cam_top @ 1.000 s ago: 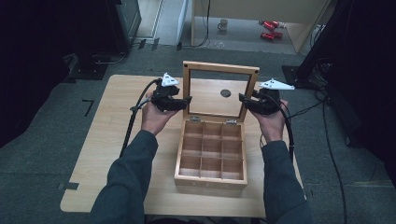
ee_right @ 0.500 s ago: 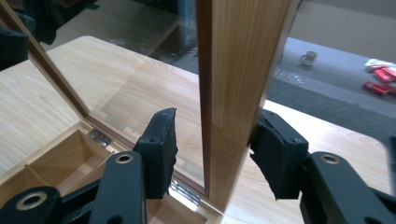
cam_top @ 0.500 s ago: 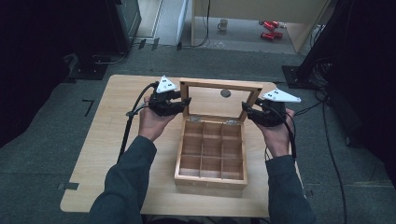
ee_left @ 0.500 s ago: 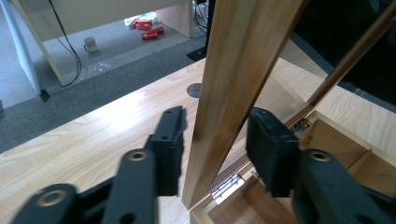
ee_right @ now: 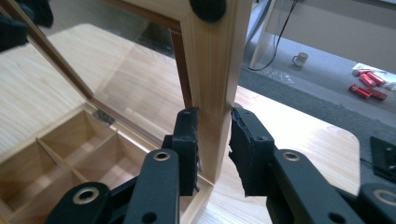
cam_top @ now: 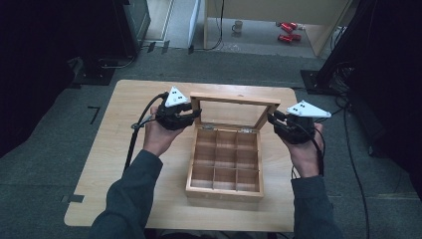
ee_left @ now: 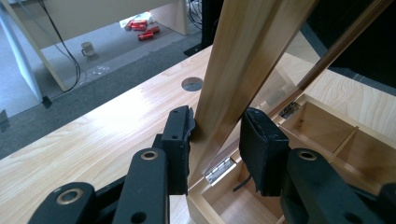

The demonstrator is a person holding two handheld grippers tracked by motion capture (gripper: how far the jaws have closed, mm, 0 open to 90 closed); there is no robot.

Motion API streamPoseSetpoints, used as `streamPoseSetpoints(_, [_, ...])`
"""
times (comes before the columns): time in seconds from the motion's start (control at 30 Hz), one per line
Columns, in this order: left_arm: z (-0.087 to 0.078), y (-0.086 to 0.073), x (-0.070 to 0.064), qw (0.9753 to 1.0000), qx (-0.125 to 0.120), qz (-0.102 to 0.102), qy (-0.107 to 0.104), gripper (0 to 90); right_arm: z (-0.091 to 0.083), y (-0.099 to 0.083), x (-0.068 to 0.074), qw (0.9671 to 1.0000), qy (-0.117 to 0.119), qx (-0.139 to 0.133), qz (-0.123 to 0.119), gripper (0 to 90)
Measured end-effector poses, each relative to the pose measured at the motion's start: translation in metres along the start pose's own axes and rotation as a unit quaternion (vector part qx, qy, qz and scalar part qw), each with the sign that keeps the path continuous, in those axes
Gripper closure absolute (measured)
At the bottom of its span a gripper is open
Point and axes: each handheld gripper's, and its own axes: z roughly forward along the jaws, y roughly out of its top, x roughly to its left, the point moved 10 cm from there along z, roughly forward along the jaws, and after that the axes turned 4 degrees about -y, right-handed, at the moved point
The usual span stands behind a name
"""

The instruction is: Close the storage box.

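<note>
Wooden box (cam_top: 225, 164) centre frame on bench (cam_top: 129, 164), lid (cam_top: 231, 110) raised near upright, left gripper (cam_top: 191, 115) fingers straddling lid's left rail, slightly parted, right gripper (cam_top: 272, 119) fingers straddling right rail, small gap, forearms entering from bottom edge

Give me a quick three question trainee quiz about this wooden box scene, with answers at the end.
1. True or false: the box compartments hold items.
2. Which part does the left gripper straddle?
A. the lid frame
B. a divider
C. the table edge
3. Fill in: the right gripper sits around the lid's ____ side frame.

Key:
1. False; they are empty.
2. A
3. right
</note>
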Motion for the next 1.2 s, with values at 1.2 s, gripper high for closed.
streamPoseSetpoints(1.2, [-0.037, -0.022, -0.025, 0.9995, -0.015, 0.023, -0.015, 74.4, -0.033, -0.024, 0.016, 0.9998, 0.017, -0.002, -0.014, 82.0])
